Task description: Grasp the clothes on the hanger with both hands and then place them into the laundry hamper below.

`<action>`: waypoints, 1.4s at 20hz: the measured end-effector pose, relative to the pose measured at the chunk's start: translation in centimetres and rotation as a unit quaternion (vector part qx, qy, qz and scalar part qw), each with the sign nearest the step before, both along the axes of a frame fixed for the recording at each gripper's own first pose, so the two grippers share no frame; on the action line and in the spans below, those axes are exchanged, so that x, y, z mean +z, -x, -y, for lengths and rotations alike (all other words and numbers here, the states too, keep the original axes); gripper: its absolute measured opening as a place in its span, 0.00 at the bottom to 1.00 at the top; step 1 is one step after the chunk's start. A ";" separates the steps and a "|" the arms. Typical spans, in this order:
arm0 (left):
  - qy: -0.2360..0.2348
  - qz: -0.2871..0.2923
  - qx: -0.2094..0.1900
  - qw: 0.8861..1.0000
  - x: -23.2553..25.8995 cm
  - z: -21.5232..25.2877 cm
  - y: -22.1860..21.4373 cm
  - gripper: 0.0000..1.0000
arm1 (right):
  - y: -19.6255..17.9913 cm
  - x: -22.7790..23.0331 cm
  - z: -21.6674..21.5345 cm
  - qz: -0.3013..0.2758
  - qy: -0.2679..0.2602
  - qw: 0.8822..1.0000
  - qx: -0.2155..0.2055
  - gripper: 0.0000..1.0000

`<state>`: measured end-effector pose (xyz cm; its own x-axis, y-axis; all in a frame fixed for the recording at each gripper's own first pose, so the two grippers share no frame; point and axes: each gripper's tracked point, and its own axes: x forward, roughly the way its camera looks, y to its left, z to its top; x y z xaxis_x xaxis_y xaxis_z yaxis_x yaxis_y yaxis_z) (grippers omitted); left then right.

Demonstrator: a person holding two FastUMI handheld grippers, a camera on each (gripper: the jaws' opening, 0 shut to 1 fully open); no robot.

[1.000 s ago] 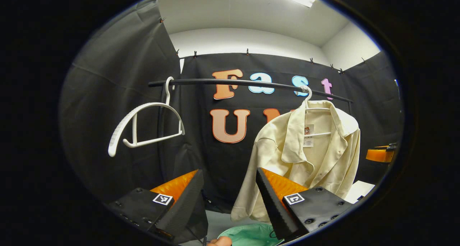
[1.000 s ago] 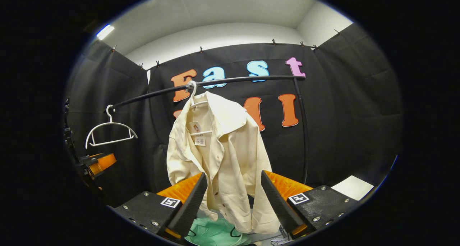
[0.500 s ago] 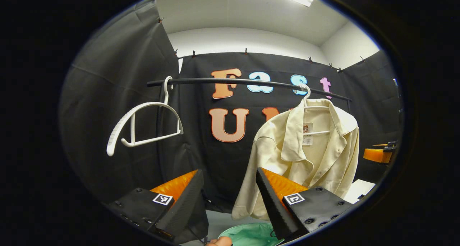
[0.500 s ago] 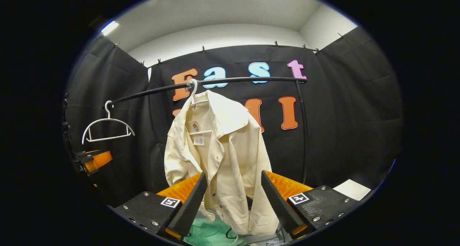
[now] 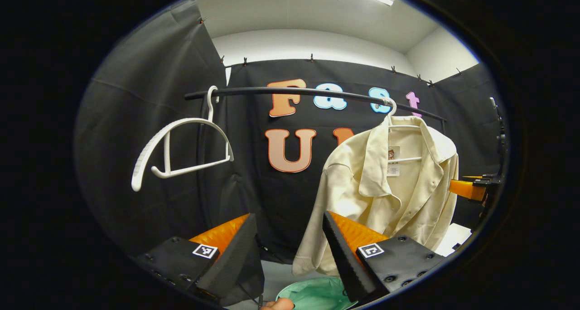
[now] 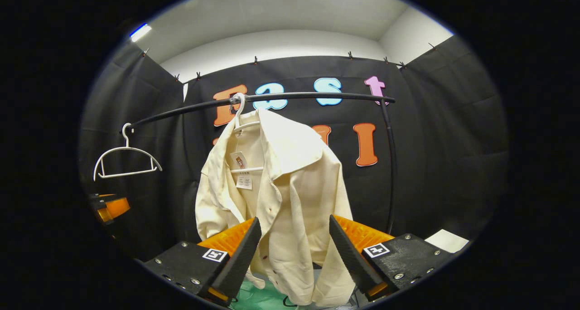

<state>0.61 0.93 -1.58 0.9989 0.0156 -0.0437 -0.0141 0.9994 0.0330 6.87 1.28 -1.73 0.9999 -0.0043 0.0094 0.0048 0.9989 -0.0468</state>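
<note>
A bare white hanger (image 5: 181, 149) hangs on the rail (image 5: 312, 92), well apart from the cream shirt (image 6: 276, 201). Its tag (image 6: 242, 174) is unreadable. Both the left gripper (image 5: 290, 255) and right gripper (image 6: 294, 251) gape wide, empty.

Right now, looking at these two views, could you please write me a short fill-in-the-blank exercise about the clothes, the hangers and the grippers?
1. The cream shirt hangs on a white hanger from the black ____.
2. The second white hanger on the rail carries ____ clothing.
3. The fingers of the right gripper are ____, with the shirt ahead between them.
4. Under the shirt sits the ____ laundry hamper.

Missing words: rail; no; open; green
</note>
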 end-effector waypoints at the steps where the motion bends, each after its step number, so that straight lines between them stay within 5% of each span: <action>1: -0.001 -0.001 -0.001 1.000 -0.1 0.1 0.0 0.96 | -0.6 -0.2 -0.3 -0.001 -0.001 1.000 0.002 0.93; 9: -0.004 0.000 0.001 1.000 -0.6 -0.4 -0.2 0.96 | -5.9 -3.1 -1.3 -0.032 -0.019 0.999 0.004 0.93; 16: 0.002 -0.001 0.004 1.000 -1.1 -1.1 0.0 0.93 | -9.1 -3.4 -0.3 -0.004 -0.002 1.000 -0.018 0.93; 17: 0.003 0.000 0.004 1.000 -1.1 -1.0 -0.1 1.00 | -9.6 -3.3 -0.2 0.002 0.001 1.000 -0.018 0.92; 19: 0.006 0.002 0.001 1.000 -1.1 -0.8 -0.2 0.96 | -10.1 -3.1 -0.1 0.016 0.010 1.000 -0.019 0.85; 28: 0.019 0.002 -0.011 1.000 -1.7 1.4 -1.8 0.97 | -8.3 -2.9 0.9 0.019 0.013 1.000 -0.009 0.15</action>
